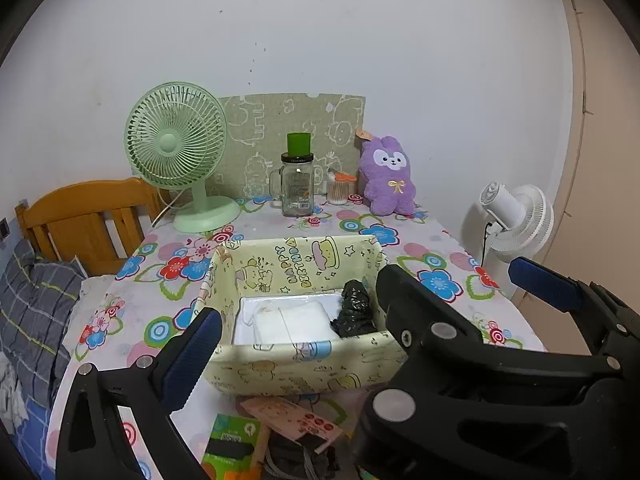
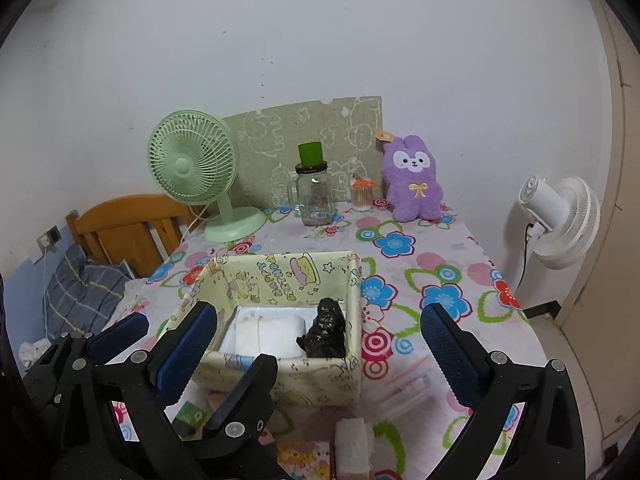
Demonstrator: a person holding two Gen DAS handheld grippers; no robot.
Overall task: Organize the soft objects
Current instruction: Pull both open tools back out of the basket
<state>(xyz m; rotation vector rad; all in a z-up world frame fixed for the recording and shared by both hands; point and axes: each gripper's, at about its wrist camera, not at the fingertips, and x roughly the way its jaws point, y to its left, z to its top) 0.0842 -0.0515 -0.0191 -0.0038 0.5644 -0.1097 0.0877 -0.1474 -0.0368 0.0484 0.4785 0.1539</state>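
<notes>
Yellow cartoon-print storage box point(image 1: 304, 364) sits mid-surface point(image 1: 436, 240), open top up, long axis running left-right. Inside: white folded cloth point(image 1: 292, 322) left, crumpled black bag point(image 1: 354, 308) right, touching the right wall. Left claw point(image 1: 368, 312) hovers over the near rim, spread wide, holding nothing. Right claw point(image 2: 320, 350) alongside on the right, also wide open, empty; its body blocks the box's right wall in the left view. Back row: green fan point(image 2: 196, 168), glass jar point(image 2: 316, 196), cotton swab tub point(image 2: 362, 196), purple plush bunny point(image 2: 414, 178) upright against the wall. White cloth roll point(image 2: 354, 440) near edge.
</notes>
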